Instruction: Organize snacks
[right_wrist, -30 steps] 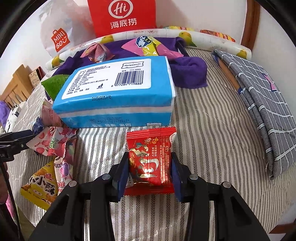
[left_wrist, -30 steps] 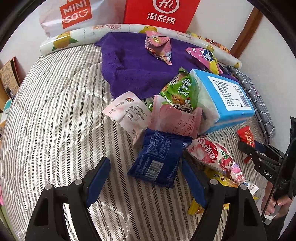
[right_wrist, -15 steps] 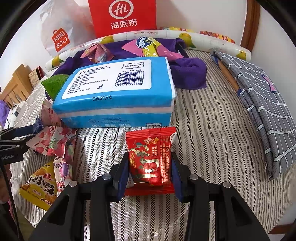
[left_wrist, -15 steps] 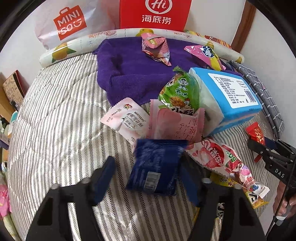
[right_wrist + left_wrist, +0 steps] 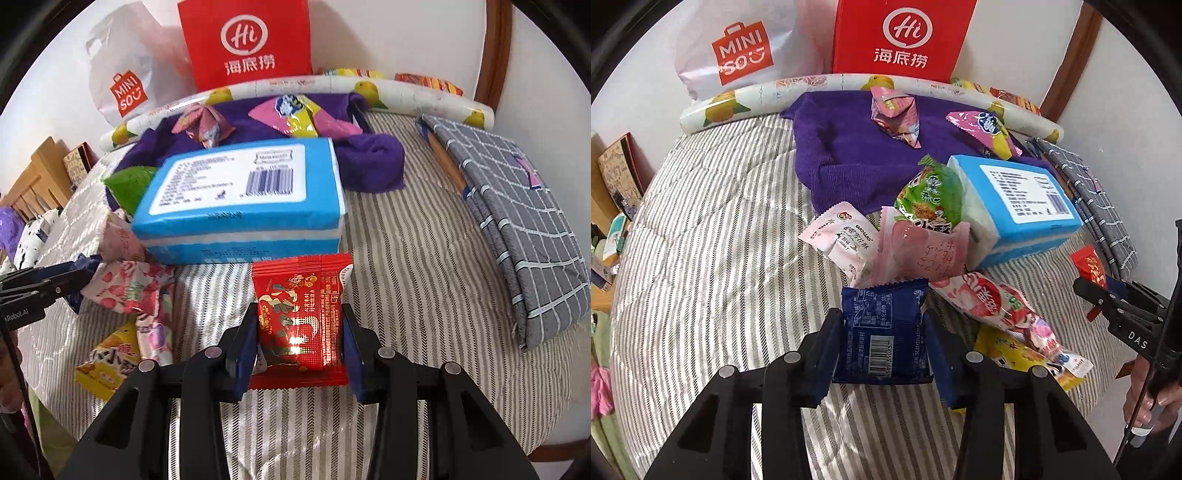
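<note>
My left gripper [image 5: 882,350] is shut on a dark blue snack packet [image 5: 884,332], held just above the striped cover. My right gripper [image 5: 300,345] is shut on a red snack packet [image 5: 301,321], which also shows in the left wrist view [image 5: 1089,266]. A heap of snacks lies ahead of the left gripper: a pink packet [image 5: 923,251], a white-pink packet [image 5: 844,236], a green bag [image 5: 934,195], a strawberry-print bag [image 5: 997,306] and a yellow bag [image 5: 1015,350]. Two more packets [image 5: 897,114] [image 5: 982,129] lie on a purple towel [image 5: 846,147].
A blue tissue pack [image 5: 243,199] stands right behind the red packet. A red Haidilao bag [image 5: 901,37] and a white Miniso bag [image 5: 738,55] lean on the back wall behind a rolled mat [image 5: 812,88]. A folded grey checked cloth [image 5: 517,229] lies at the right.
My left gripper moved forward around the dark blue packet and closed on it. My right gripper kept hold of the red packet and shifted slightly.
</note>
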The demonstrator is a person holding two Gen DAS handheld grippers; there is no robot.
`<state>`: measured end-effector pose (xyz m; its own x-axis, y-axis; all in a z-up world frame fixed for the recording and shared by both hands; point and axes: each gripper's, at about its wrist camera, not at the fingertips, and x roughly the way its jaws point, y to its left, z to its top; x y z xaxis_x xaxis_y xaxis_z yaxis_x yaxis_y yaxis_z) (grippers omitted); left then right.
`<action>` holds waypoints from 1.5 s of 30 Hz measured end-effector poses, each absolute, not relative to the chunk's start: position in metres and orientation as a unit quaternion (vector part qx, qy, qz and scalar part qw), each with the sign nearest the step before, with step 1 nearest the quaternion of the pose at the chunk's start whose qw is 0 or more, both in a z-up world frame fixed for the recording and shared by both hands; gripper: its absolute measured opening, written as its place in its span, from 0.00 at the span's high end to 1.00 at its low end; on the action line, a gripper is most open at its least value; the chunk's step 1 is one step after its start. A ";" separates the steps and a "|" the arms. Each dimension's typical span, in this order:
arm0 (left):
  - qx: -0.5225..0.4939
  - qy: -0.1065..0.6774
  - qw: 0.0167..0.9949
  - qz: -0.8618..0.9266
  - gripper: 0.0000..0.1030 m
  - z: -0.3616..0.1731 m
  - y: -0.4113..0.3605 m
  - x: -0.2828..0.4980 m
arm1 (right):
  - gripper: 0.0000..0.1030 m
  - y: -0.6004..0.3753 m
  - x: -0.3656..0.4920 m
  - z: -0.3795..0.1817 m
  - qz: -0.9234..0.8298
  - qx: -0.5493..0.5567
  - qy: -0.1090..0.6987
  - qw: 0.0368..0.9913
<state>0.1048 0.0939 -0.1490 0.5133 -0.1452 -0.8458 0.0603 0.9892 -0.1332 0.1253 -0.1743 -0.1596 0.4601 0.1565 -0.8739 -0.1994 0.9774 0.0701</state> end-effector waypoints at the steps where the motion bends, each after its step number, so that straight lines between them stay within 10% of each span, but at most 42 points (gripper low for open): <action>1: -0.044 0.489 0.869 -0.059 0.59 -0.148 0.094 0.103 | 0.60 -0.174 0.124 -0.157 0.106 -0.022 0.507 0.855; 45: -0.083 0.428 0.891 -0.125 0.59 -0.056 0.039 0.145 | 0.60 -0.188 0.145 -0.064 0.125 -0.012 0.438 0.890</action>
<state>0.1450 0.0389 -0.0563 0.6029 -0.2946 -0.7414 0.1521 0.9547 -0.2557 0.1453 -0.1884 -0.0645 0.5846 0.2122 -0.7831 -0.2324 0.9685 0.0890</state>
